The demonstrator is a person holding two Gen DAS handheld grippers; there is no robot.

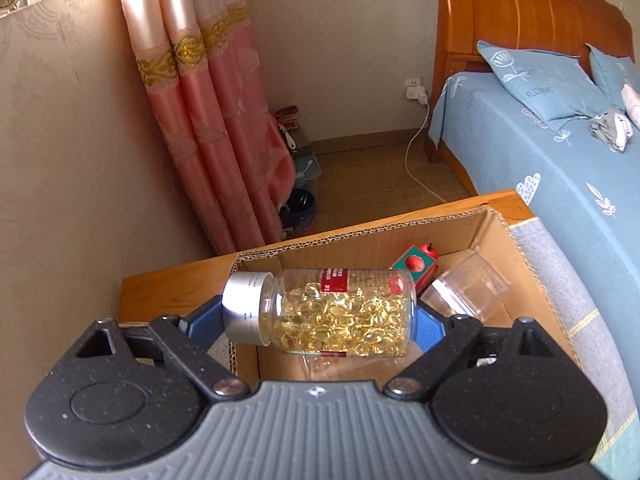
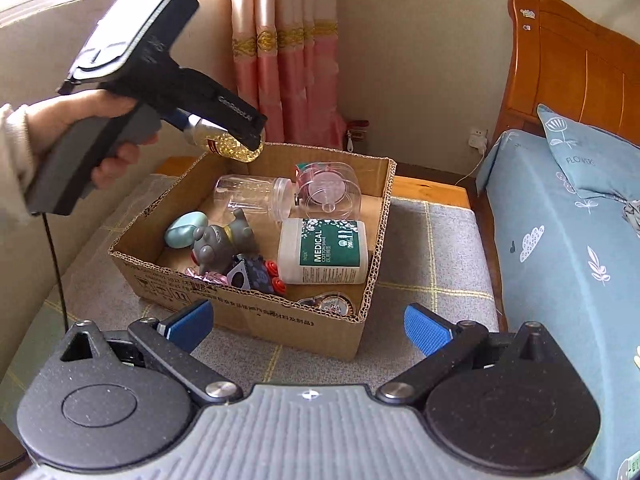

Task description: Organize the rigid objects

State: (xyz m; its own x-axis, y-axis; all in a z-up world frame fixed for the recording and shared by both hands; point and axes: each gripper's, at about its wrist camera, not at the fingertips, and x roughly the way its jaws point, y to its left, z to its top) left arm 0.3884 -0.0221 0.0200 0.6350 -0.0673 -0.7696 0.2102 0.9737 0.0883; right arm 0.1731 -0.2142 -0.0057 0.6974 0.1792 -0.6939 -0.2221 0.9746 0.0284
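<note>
Because the left tongs clamp the pill bottle sideways across cap and base, it hangs level above the cardboard box's far corner, likely ready to drop among the cotton swab tub, empty jar and toys. Spread wide and empty, the right tongs wait near the box's front wall.

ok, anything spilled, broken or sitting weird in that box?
Nothing spilled or broken. The cardboard box is a loose jumble: the clear empty jar and the cotton swab tub lie on their sides. The capsule bottle is held sideways over the box by the left gripper, cap on.
</note>
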